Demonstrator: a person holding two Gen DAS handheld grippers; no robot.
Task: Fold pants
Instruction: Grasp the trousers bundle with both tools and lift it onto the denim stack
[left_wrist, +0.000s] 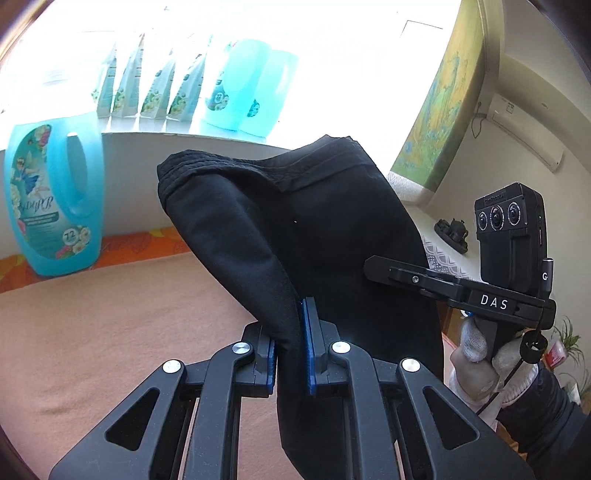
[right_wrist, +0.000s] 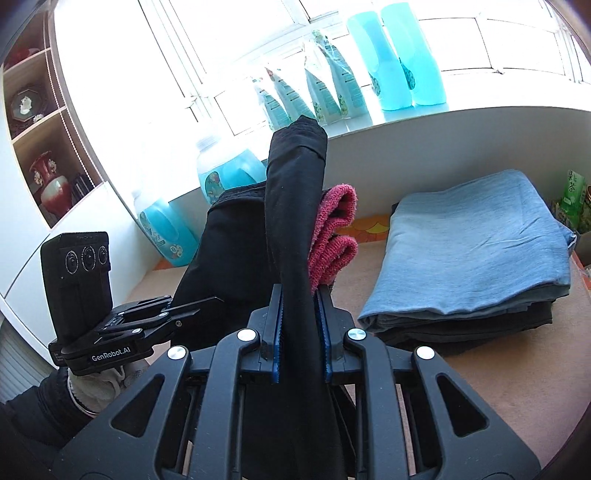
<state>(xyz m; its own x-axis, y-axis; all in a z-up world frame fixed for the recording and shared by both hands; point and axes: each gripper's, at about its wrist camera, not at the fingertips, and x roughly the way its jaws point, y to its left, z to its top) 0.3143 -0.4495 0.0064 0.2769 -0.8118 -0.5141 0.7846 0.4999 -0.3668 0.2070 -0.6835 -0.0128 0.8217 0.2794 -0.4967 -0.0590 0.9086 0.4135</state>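
Left wrist view: the left gripper (left_wrist: 291, 354) has its jaws clamped on black pants (left_wrist: 314, 221), held up above the peach-covered table (left_wrist: 110, 332).
Right wrist view: the right gripper (right_wrist: 301, 332) pinches another fold of them, beside a pink knit cloth (right_wrist: 334, 236) and folded blue fabric (right_wrist: 476, 243).

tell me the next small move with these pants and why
Probably lower both grippers together toward the bedsheet. The left gripper and right gripper each have their jaws clamped on the black pants, which hang lifted above the surface, so they need laying flat before any fold.
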